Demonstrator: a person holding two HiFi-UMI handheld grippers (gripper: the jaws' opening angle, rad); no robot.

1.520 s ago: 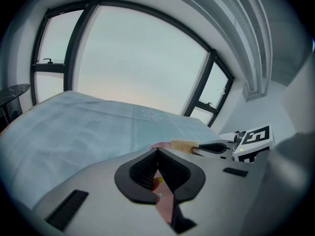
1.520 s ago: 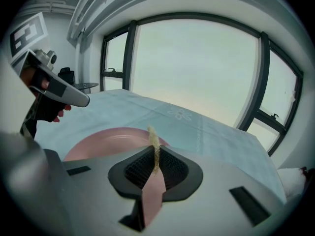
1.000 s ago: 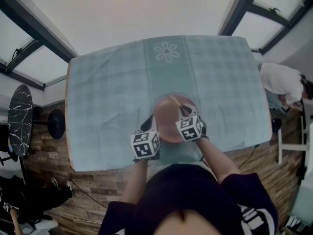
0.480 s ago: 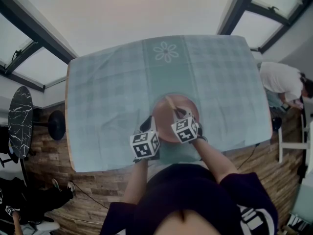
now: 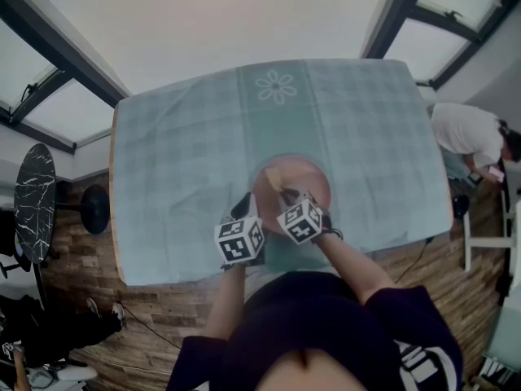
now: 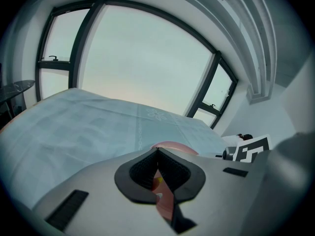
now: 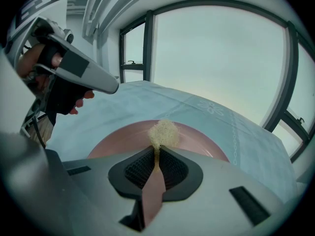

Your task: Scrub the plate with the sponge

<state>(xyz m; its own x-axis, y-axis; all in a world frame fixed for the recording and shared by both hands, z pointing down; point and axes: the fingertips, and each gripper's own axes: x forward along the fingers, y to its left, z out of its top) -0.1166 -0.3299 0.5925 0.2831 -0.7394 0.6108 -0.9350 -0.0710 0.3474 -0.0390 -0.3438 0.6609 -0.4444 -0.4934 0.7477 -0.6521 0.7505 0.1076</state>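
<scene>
A pink plate (image 5: 305, 184) lies on the checked teal tablecloth near the table's front edge. My left gripper (image 5: 248, 208) is shut on the plate's near-left rim; in the left gripper view the pink rim (image 6: 165, 200) runs between the jaws of the left gripper (image 6: 157, 156). My right gripper (image 5: 285, 194) is over the plate's left half, shut on a small pale yellow sponge (image 5: 273, 175). In the right gripper view the sponge (image 7: 164, 132) sticks out past the jaws of the right gripper (image 7: 156, 152) and rests on the plate (image 7: 123, 139).
The tablecloth (image 5: 187, 153) covers the whole table and has a flower print (image 5: 278, 85) at the far side. A round black side table (image 5: 32, 198) stands on the left. A person in a white shirt (image 5: 468, 133) bends over at the right.
My right gripper has slid left across the plate with the sponge, from the middle toward the left half. The left gripper has stayed on the rim.
</scene>
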